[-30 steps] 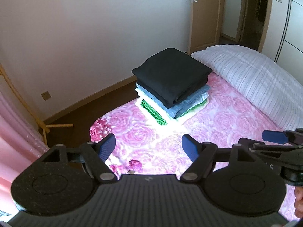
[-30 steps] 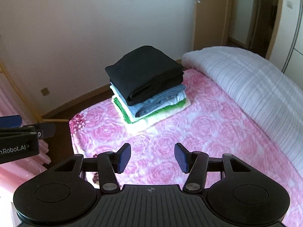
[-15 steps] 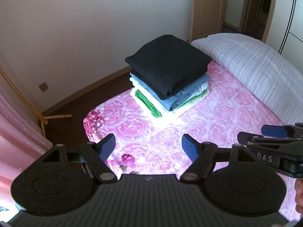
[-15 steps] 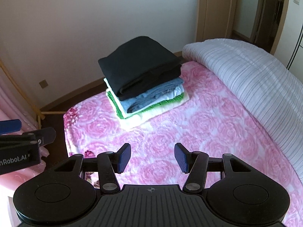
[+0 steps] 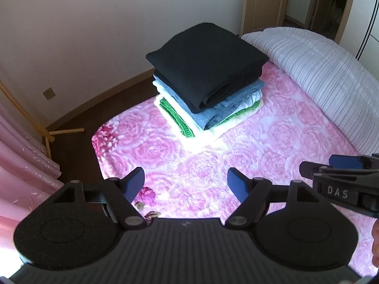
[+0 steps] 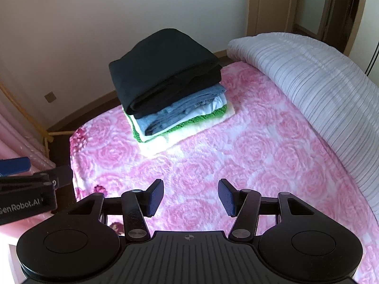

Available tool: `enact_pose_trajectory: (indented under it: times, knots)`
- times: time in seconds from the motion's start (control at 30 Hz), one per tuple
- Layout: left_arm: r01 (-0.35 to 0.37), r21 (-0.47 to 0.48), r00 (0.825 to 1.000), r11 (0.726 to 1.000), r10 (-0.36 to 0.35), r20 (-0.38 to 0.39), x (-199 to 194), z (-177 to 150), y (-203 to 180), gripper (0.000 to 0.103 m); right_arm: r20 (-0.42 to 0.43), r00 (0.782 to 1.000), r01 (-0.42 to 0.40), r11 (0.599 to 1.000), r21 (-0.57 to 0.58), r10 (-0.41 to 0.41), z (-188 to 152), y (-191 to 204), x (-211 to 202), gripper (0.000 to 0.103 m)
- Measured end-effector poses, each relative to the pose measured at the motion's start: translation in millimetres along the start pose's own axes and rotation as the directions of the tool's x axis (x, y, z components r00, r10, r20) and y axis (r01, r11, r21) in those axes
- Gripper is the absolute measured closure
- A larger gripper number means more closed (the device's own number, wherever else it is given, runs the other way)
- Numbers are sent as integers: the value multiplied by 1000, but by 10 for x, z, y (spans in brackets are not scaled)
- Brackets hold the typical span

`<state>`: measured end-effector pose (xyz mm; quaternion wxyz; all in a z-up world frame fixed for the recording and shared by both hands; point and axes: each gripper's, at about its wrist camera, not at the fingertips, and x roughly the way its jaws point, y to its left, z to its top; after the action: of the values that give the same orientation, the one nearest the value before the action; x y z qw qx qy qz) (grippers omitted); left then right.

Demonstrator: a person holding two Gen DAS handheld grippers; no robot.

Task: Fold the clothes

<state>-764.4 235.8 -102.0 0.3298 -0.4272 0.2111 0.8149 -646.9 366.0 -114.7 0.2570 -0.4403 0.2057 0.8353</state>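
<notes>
Right gripper [image 6: 190, 196] hovers over pink floral blanket [image 6: 248, 165], jaws apart, nothing between them. Folded clothes stack [image 6: 170, 90] ahead near the bed corner: black on top, then blue, white, green, possibly a cream piece underneath. Striped white duvet [image 6: 319, 82] at right. Left gripper [image 6: 30, 184] at left edge.

We are in a home bedroom: a bed [image 5: 272, 142] spread with a pink rose-patterned blanket [image 6: 236, 156], a pale striped quilt [image 5: 319, 71] on its right, pink curtains [image 5: 21, 165] at left, and wooden doors [image 6: 267, 4] in the far wall.
</notes>
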Motion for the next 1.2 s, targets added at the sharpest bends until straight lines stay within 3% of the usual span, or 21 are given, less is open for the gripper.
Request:
enact_pose_trajectory:
  times: [0.7, 1.2]
  knots:
    - [-12, 14, 1000, 1000, 13, -24, 452, 186, -398, 29, -48, 999, -20, 1000, 20, 21, 126, -422, 449, 48]
    - [-27, -2, 999, 1000, 27, -33, 698, 336, -416, 29, -59, 998, -25, 999, 28, 26, 271, -532, 633, 48]
